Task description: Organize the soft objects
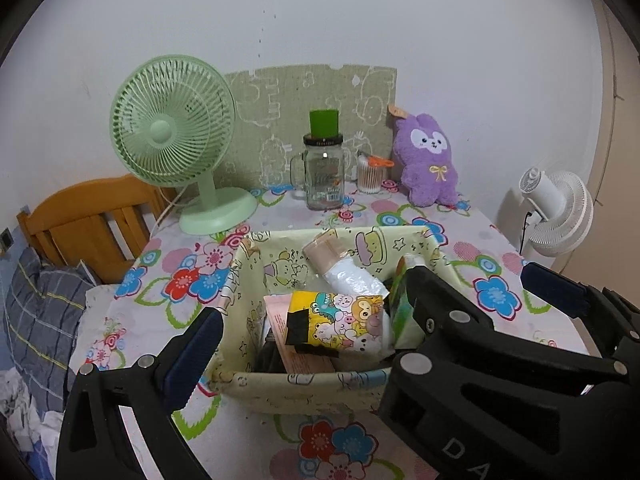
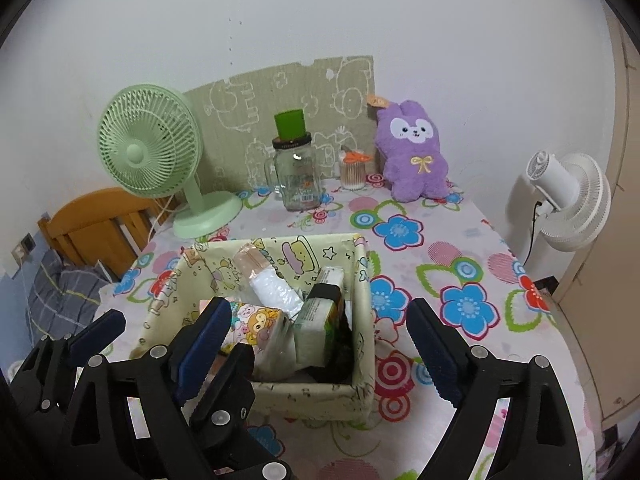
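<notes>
Cartoon-print fabric basket [image 2: 264, 394] crammed with soft packets [image 2: 260, 326].

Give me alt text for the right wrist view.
A fabric bin packed with soft packs sits on a flowered tablecloth, with the open right gripper above its near edge. Behind stand a green fan, jar and purple plush.

Two fans [image 2: 150, 152] [image 2: 568, 200], one plush toy [image 2: 414, 152], one glass jar [image 2: 298, 178], one fabric basket [image 2: 360, 320].
</notes>
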### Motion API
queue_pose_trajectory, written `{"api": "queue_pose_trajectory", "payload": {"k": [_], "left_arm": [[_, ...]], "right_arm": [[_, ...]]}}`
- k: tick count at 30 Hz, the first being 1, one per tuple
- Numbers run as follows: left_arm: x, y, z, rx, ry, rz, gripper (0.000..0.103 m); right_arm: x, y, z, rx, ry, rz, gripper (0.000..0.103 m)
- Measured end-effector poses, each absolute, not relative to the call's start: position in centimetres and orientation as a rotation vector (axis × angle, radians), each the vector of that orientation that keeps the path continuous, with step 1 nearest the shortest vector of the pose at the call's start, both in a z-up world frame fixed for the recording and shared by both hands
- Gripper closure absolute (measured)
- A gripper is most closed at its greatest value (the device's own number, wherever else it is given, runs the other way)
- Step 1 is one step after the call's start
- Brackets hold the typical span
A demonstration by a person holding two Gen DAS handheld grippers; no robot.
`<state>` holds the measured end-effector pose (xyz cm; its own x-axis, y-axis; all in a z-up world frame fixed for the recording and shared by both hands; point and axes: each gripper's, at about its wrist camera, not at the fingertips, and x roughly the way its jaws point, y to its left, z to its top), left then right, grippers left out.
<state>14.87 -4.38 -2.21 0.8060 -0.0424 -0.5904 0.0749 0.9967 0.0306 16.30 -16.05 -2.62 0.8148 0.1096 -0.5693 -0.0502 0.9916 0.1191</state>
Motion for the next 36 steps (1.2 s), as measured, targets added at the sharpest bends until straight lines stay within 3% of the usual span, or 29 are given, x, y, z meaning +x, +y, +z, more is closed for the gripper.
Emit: {"api": "queue_pose_trajectory", "payload": {"k": [7, 36], "left_arm": [[12.4, -4.3, -0.3, 0.047, 0.575, -0.047, 0.001], [0.1, -1.3, 4.4, 0.044, 0.393, -0.028, 0.000]], "right_arm": [[13.2, -16.5, -0.6, 0.098, 0.549, 0.079, 0.007], [-1.0, -19.2, 4.6, 0.090, 0.361, -0.008, 0.004]]}}
